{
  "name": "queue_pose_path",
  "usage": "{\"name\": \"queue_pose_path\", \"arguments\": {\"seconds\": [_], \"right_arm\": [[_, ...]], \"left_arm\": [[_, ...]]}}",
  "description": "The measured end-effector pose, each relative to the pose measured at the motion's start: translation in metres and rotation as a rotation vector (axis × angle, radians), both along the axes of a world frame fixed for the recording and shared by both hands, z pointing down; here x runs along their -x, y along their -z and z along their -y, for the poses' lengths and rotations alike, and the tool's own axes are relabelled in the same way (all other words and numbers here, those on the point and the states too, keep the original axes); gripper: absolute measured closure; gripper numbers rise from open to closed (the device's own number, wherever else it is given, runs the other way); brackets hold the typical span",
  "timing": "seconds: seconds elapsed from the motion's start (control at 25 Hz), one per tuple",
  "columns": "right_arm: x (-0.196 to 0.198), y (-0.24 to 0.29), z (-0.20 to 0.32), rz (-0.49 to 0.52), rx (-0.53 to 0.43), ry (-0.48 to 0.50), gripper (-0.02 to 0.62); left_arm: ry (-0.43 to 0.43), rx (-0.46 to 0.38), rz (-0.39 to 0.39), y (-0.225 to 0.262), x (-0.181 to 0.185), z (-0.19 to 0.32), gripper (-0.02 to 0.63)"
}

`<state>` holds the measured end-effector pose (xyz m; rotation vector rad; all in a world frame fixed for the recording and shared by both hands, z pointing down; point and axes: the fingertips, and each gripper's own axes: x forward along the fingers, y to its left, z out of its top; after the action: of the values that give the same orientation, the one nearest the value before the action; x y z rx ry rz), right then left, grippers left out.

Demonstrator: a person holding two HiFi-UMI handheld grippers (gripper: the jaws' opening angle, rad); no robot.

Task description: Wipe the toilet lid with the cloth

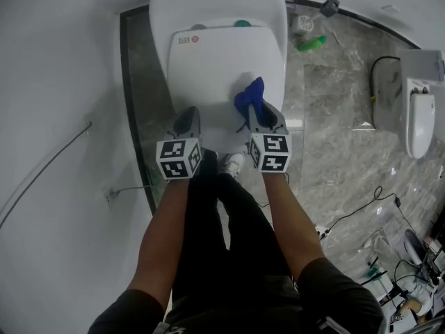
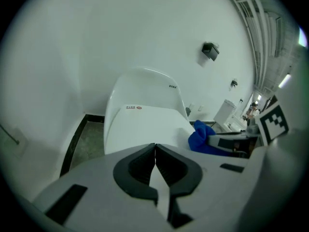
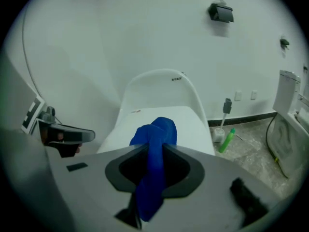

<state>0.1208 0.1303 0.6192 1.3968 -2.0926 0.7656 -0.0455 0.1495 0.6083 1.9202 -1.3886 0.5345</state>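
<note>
Here the blue cloth (image 3: 155,132) sits clamped between the fingers of the right gripper (image 1: 257,111), bunched up over the closed toilet lid (image 1: 212,68) at about four o'clock in the head view. The left gripper (image 2: 155,149), near seven o'clock, has its fingers together on nothing. The cloth looks soft, light and floppy, so gripping its gathered middle should leave a wad free for rubbing the slick lid.

Bunching up blue as a cloth (image 1: 250,94) pinched between the right gripper's (image 1: 257,111) closed jaws, bulging ahead of them in a rounded wad, trailing back behind them, hanging over the front right of the lid (image 1: 208,61), lying shut, white, glossy, bearing a small red label (image 1: 188,39) back left.
</note>
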Motion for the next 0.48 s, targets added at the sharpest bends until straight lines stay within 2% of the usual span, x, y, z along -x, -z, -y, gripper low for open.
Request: {"name": "queue_pose_path", "arguments": {"seconds": [0.16, 0.28, 0.48], "right_arm": [[0.071, 0.005, -0.03, 0.029, 0.013, 0.127, 0.514], [0.123, 0.001, -0.05, 0.03, 0.028, 0.233, 0.514], [0.178, -0.021, -0.071, -0.018, 0.057, 0.36, 0.514]], "left_arm": [[0.086, 0.009, -0.006, 0.0, 0.03, -0.017, 0.594], [0.118, 0.02, 0.01, -0.005, 0.054, -0.036, 0.594], [0.186, 0.052, 0.015, -0.024, 0.095, -0.059, 0.594]]}}
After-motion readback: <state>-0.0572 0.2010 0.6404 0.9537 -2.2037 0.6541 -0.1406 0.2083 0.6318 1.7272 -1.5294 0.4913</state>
